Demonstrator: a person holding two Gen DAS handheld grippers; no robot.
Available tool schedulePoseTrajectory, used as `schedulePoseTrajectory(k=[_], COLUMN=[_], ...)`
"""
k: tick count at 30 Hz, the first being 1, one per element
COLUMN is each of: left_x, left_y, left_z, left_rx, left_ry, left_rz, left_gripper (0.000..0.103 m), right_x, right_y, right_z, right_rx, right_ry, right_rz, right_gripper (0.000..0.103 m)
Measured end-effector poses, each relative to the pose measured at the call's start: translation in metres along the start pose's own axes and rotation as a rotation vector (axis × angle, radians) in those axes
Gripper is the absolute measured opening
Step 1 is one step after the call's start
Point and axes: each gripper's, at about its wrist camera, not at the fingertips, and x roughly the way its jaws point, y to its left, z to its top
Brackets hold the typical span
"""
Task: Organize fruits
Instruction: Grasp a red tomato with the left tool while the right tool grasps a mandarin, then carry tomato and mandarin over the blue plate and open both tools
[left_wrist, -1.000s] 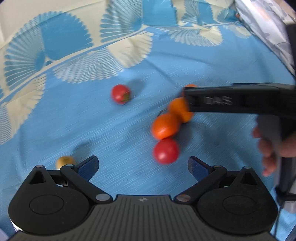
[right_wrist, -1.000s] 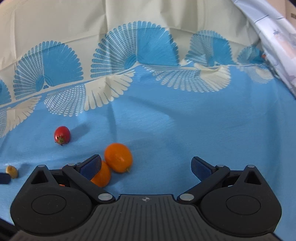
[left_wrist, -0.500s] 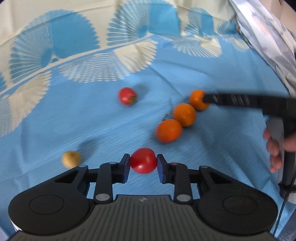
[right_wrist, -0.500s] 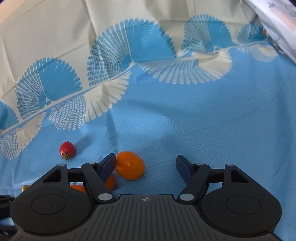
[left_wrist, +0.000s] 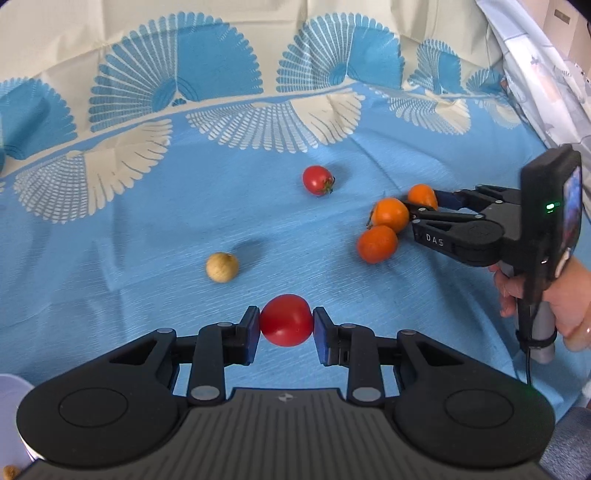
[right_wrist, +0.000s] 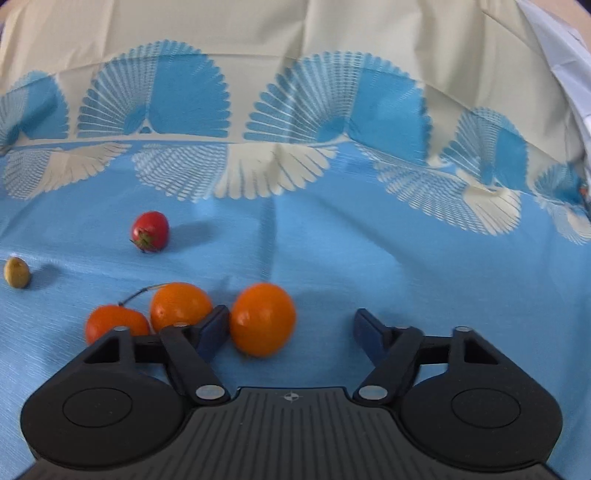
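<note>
Blue/cream fan-print cloth (left_wrist: 155, 206) w/ white container edge (left_wrist: 9, 413) bottom-left, pale patterned fabric (left_wrist: 524, 74) top-right.

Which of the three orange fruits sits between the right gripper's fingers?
The rightmost orange fruit, apart from the other two, which lie outside the open right gripper.

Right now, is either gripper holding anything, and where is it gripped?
The left gripper pinches a red tomato by its two sides. The right gripper is open around an orange fruit, holding nothing.

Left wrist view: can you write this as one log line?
left gripper: shut on red tomato | right gripper: open around orange fruit | blue tablecloth
</note>
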Motion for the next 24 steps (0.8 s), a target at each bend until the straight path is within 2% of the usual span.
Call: schedulePoseTrajectory(k=[2,3,6,8,12,15,21,24], left_x=[-0.014,-0.022,-0.056,-0.083,-0.135,-0.17,-0.234,-0.26], left_y=[0.004,0.007,0.016,0.025,0.044,0.065,0.104,0.118], left_z=[-0.004,-0.006,-0.016,-0.027,-0.057,-0.081,-0.132,-0.154], left_rx=[-0.026,-0.041,-0.094,-0.124,-0.149,-0.184,-0.27,-0.296], left_ry=[-0.002,0.001,-0.001,-0.004,-0.014,-0.012,-0.04,-0.058], left_rz=[0.005,0.01,0.024,0.027,0.066,0.1,0.14,0.166], left_gripper=[0.034,0.034,0.034,0.034,0.034,0.034,0.034,0.034], right_x=[-0.006,-0.013,-0.053,-0.098,-0.184,-0.229,-0.277,-0.295], right_y=[0.006,0.006,-0.002,0.003,0.044,0.089,0.174,0.211], right_z=[0.006,0.008,0.012,0.01,0.003,-0.004,-0.009,-0.009], right_rx=[-0.044,-0.027,0.099,0.159,0.159,0.133,0.133,0.097], right_ry=[0.031,0.033,0.019,-0.014,-0.048,-0.023,0.044,0.06], right_rz=[-0.041,-0.06,-0.121,-0.111,-0.023,0.083,0.28,0.334], right_gripper=[0.037,0.037,0.037,0.037,0.037,0.037,0.037,0.037])
